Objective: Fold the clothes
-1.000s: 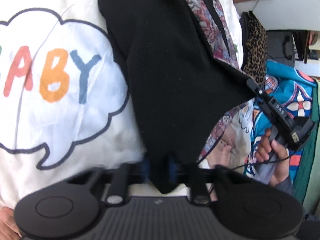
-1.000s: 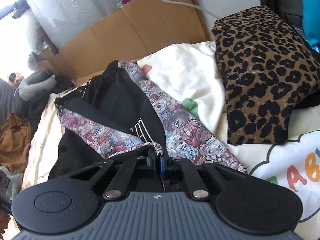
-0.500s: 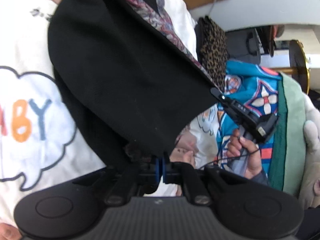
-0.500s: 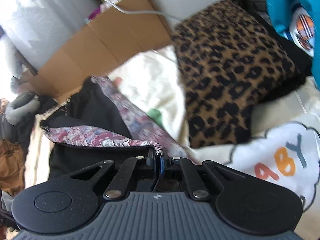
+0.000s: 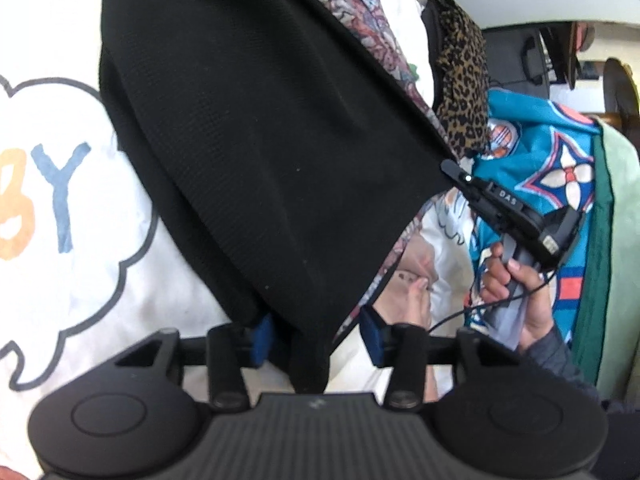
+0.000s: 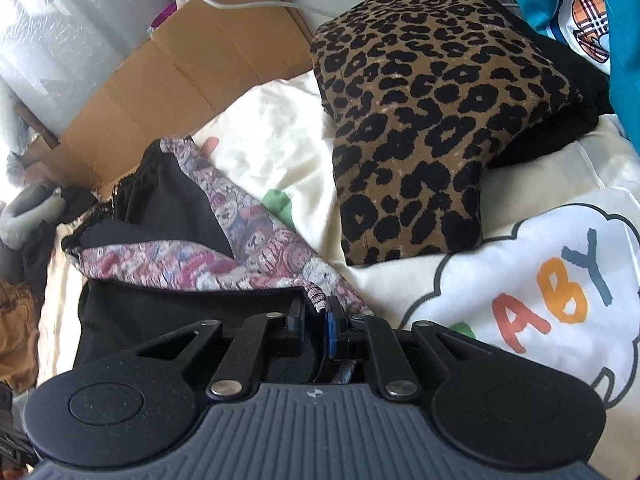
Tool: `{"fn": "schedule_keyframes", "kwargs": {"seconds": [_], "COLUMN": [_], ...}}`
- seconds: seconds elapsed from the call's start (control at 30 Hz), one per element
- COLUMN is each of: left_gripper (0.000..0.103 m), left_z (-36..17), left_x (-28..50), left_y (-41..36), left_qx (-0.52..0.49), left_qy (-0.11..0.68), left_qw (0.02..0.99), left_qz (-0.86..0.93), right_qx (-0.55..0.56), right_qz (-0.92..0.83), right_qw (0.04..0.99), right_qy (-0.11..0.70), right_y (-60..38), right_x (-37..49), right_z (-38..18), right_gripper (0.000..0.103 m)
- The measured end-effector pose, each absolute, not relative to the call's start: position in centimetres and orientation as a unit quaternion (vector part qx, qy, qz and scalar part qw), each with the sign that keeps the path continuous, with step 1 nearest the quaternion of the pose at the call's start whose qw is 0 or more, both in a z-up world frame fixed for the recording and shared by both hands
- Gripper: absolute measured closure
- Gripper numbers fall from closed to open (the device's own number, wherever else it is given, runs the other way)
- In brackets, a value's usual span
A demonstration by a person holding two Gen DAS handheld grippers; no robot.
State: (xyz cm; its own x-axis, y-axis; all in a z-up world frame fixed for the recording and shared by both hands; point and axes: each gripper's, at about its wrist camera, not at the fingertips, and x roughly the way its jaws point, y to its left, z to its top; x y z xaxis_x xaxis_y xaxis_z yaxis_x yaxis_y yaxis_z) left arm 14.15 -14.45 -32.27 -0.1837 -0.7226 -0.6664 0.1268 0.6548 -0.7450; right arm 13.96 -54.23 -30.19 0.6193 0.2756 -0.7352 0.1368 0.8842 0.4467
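Observation:
A black garment [image 5: 260,140] with a bear-pattern lining [image 6: 200,264] lies spread on the white BABY sheet [image 5: 60,200]. My left gripper [image 5: 316,336] is opening; its blue pads stand well apart. The garment's near corner hangs loose between them, untouched. My right gripper [image 6: 316,318] is at the opposite corner, its jaws parting slightly. The lining's tip [image 6: 316,302] sits in the narrow gap. In the left wrist view the right gripper [image 5: 450,167] touches that corner, a hand [image 5: 520,280] on its handle.
A folded leopard-print piece [image 6: 420,120] rests on the sheet [image 6: 540,292] beside the garment. Cardboard [image 6: 180,80] and a white cable stand behind it. Blue printed fabric [image 5: 560,152] and green cloth lie to the right. A brown garment [image 6: 16,320] lies at the left edge.
My left jaws have sprung apart and let go of the black corner. The right jaws have parted a little. The garment has settled lower and flatter on the sheet.

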Motion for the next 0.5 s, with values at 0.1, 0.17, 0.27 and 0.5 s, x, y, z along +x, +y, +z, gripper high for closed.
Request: {"fn": "schedule_keyframes", "kwargs": {"seconds": [0.1, 0.17, 0.27, 0.5], "left_gripper": [0.1, 0.099, 0.099, 0.099], "left_z": [-32.7, -32.6, -32.2, -32.7], "left_x": [14.0, 13.7, 13.5, 13.2], "left_y": [-14.5, -14.7, -14.8, -15.6], "left_qx": [-0.228, -0.225, -0.227, -0.193], "left_qy": [0.693, 0.695, 0.69, 0.694], "left_qw": [0.587, 0.584, 0.582, 0.586], "left_qz": [-0.351, -0.354, -0.365, -0.37], "right_qx": [0.24, 0.24, 0.245, 0.257], "right_qz": [0.035, 0.028, 0.014, -0.002], "right_qw": [0.866, 0.864, 0.859, 0.84], "right_qy": [0.437, 0.442, 0.449, 0.479], "right_y": [-54.5, -54.8, -55.4, -56.3], "right_x": [14.3, 14.3, 14.0, 13.6], "right_z": [-30.2, -30.0, -29.9, -32.3], "right_gripper": [0.1, 0.1, 0.1, 0.1]}}
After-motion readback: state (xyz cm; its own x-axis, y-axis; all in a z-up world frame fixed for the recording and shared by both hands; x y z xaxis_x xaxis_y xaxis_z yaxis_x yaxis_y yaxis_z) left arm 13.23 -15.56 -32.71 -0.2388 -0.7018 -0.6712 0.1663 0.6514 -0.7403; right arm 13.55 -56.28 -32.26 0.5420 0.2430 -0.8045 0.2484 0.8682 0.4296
